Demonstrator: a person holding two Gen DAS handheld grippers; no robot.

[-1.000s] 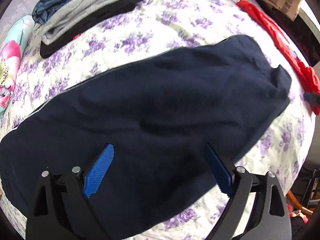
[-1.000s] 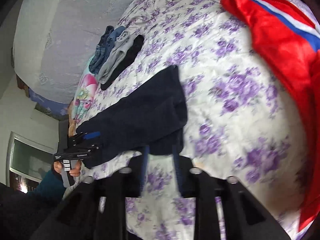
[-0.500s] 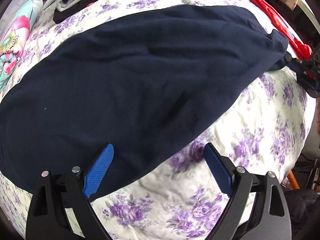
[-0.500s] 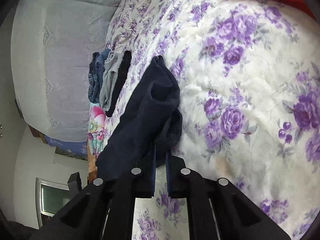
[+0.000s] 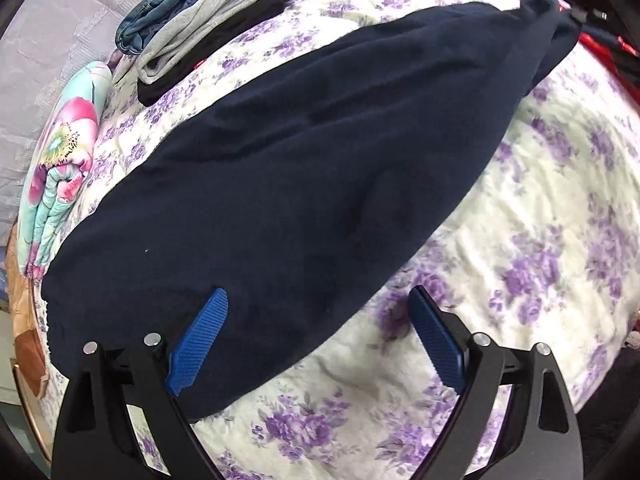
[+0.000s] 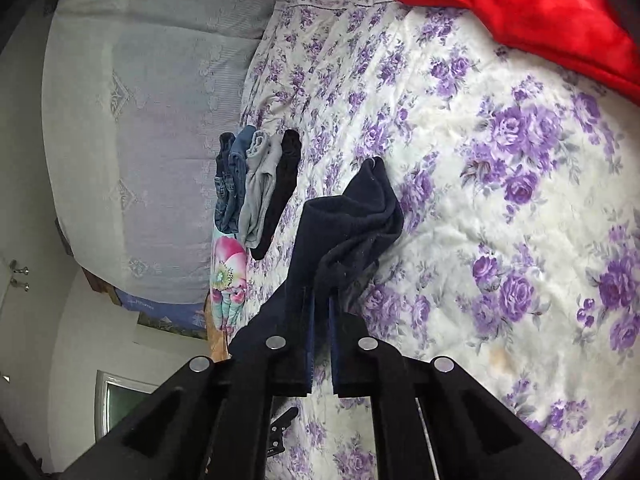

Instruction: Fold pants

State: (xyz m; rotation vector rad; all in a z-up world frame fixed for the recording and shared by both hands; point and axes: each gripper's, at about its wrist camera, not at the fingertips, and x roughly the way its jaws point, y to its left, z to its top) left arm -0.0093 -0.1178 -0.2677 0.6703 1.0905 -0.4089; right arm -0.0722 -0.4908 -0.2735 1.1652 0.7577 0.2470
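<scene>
Floral bed (image 5: 540, 208), navy pants (image 5: 304, 184), folded clothes (image 5: 208, 28), perhaps red garment (image 6: 532, 8)

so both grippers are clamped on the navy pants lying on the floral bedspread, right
Not both. Only the right gripper is shut on the navy pants, as the right wrist view shows. In the left wrist view the left gripper is open over the pants' near end. The pants do lie on the floral bedspread.

Right gripper (image 6: 320, 312) clamped on bunched end of navy pants (image 6: 352, 216), jaws nearly together with cloth pinched between. Pants stretched away toward left edge of bed (image 6: 500, 184), floral purple sheet. Folded stack (image 6: 256, 184) of denim, grey, black near far left edge. Red garment (image 6: 520, 4) at far right corner. Floral pillow (image 6: 228, 276) beside stack.
</scene>
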